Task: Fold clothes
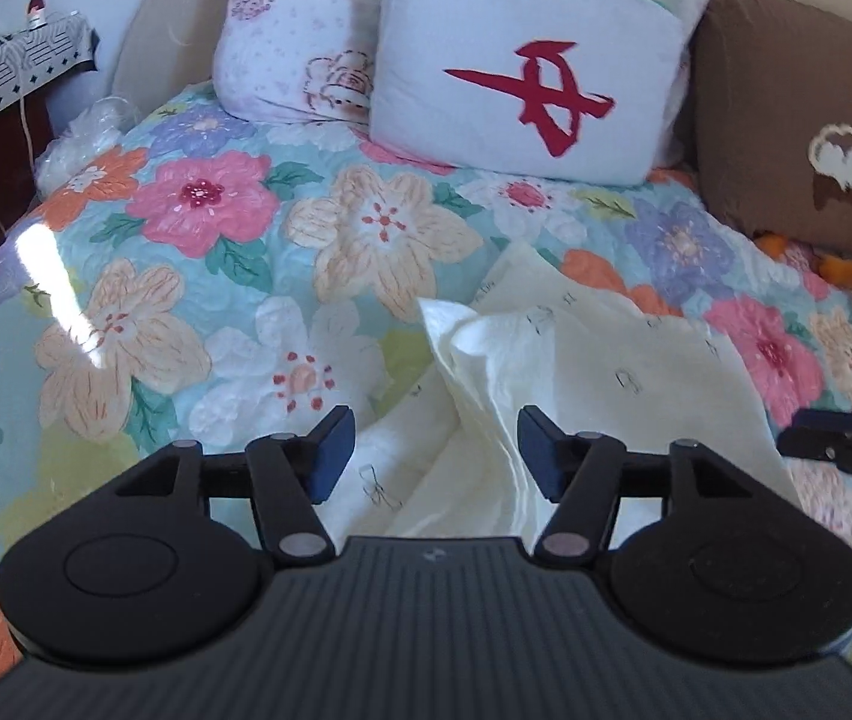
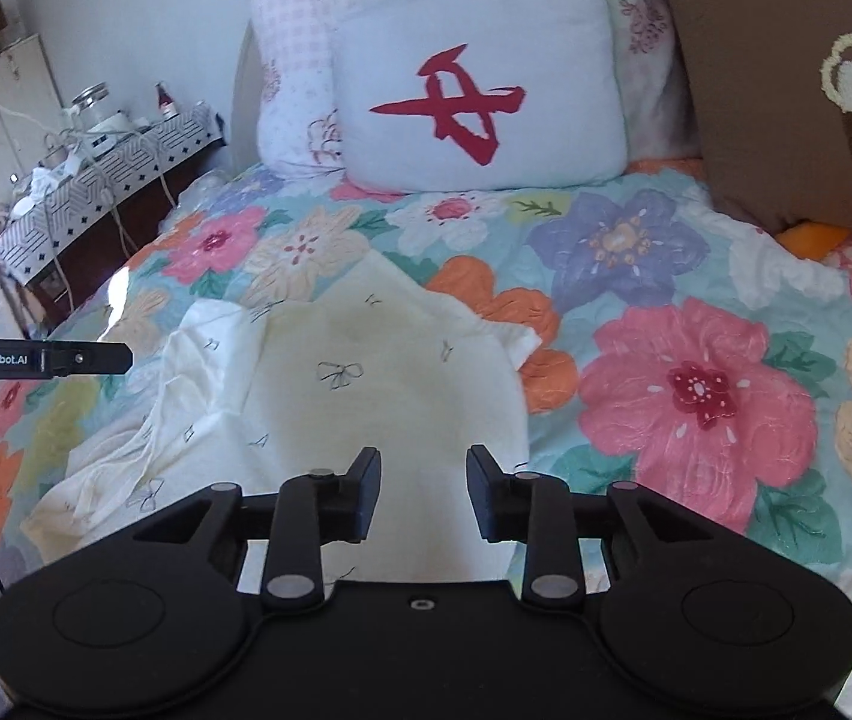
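The cream garment [image 2: 378,396], printed with small bows, lay on the floral quilt [image 2: 696,396] at the near middle of the bed, smooth on its right and bunched in loose folds on its left. The right gripper [image 2: 423,489] hovered over its near edge, jaws apart and empty; the left gripper [image 1: 435,450] stood wide open above the rumpled folds, holding nothing. A pinch there might have caught several layers at once, or the quilt beneath, dragging the fold crooked. Which part of the garment was bunched, I couldn't tell.
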The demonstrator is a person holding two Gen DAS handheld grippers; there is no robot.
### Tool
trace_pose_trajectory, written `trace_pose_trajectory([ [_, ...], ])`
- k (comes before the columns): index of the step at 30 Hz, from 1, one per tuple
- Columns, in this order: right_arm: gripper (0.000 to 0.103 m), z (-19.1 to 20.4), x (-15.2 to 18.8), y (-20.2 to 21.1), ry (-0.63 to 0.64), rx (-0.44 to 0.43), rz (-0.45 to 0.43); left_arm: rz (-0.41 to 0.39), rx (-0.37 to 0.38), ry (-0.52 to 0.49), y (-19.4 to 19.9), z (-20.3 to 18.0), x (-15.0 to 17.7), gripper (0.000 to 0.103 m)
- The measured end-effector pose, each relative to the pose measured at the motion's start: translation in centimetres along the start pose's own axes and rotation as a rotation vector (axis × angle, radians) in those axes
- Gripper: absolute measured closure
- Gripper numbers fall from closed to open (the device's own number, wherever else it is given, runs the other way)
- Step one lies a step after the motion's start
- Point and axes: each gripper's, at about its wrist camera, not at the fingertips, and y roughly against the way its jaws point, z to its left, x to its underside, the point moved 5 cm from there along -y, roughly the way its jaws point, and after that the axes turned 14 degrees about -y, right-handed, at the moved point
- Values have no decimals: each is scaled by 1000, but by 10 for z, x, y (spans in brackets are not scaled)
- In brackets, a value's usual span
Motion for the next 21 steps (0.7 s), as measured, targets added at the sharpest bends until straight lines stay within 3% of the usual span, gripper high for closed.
trace_pose_trajectory([
  [1, 66, 4, 2, -1, 10, -8, 13, 10, 10, -27, 3, -7, 6, 33],
  [3, 66, 13, 5, -7, 19, -20, 46, 23, 23, -83, 2, -21, 18, 15],
  [7, 65, 31, 11, -17, 31, -39, 91, 95, -61, -209, -22, -34, 34, 17],
  [8, 64, 35, 12, -19, 29, -48, 99, 120, -122, -232, -28, -32, 36, 49],
  [9, 62, 39, 13, -22, 28, -54, 107, 167, -194, -239, -34, -26, 39, 93],
  [10, 59, 43, 15, -24, 30, -57, 115, 195, -231, -207, -36, -16, 42, 98],
  [12, 56, 49, 19, -33, 42, -65, 142, 160, -196, -61, -30, 5, 46, 98],
  [14, 56, 55, 26, -44, 54, -55, 175, 131, -207, 39, -20, 23, 45, 98],
  [17, 56, 66, 33, -56, 83, -42, 200, 110, -268, 58, -14, 39, 45, 98],
  [21, 56, 84, 31, -71, 99, -69, 227, 137, -244, 97, -13, 49, 51, 96],
])
